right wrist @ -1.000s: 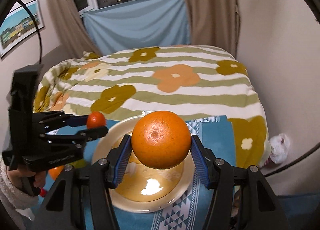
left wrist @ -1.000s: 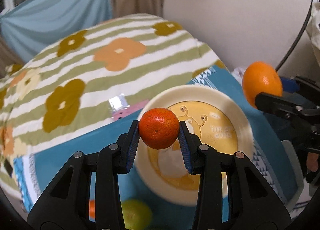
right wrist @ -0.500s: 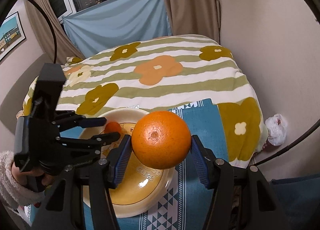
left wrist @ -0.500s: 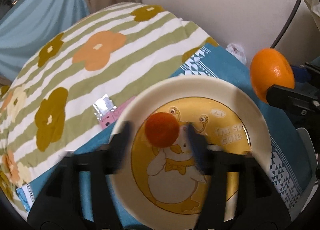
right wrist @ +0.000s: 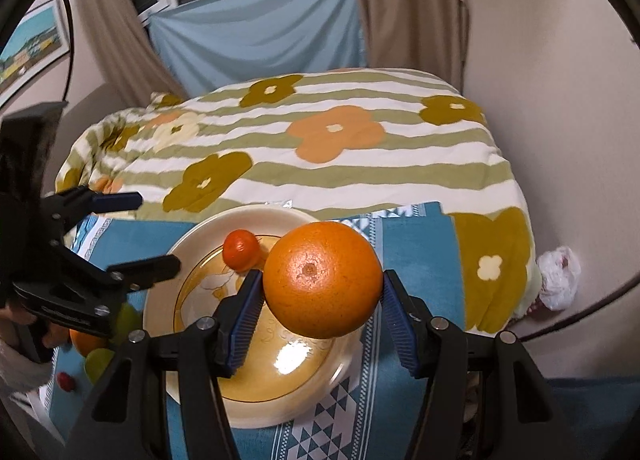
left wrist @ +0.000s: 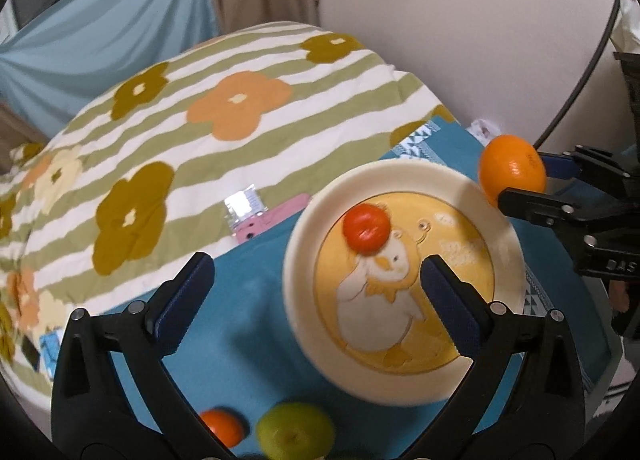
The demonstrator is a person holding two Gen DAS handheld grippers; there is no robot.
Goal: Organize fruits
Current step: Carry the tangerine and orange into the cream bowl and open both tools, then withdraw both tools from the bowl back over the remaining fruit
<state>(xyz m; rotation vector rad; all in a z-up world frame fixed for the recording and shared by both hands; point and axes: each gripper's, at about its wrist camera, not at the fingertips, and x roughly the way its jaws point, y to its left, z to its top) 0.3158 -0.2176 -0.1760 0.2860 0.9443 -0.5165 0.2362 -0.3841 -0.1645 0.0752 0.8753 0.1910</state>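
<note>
A small mandarin (left wrist: 366, 228) (right wrist: 240, 250) lies on the far-left part of the cream plate (left wrist: 304, 284) (right wrist: 160, 300) with a yellow duck picture. My left gripper (left wrist: 314, 264) (right wrist: 154, 230) hangs over the plate's left edge, short of the mandarin. Its jaws are opening wide, with nothing between them. My right gripper (right wrist: 322, 280) (left wrist: 520, 176) is shut on a large orange (right wrist: 322, 284) (left wrist: 512, 172), held in the air above the plate's right rim.
The plate sits on a teal cloth (left wrist: 248, 300) over a striped, flowered blanket (right wrist: 336, 132). A green fruit (left wrist: 294, 434) and a small orange fruit (left wrist: 222, 426) lie near the cloth's front. A pink item (left wrist: 272, 220) and a foil packet (left wrist: 244, 204) lie left of the plate. A wall stands close on the right.
My left gripper opened and let go of the mandarin, which dropped onto the plate. The gripper then drew off to the plate's left. The right gripper still holds the orange.
</note>
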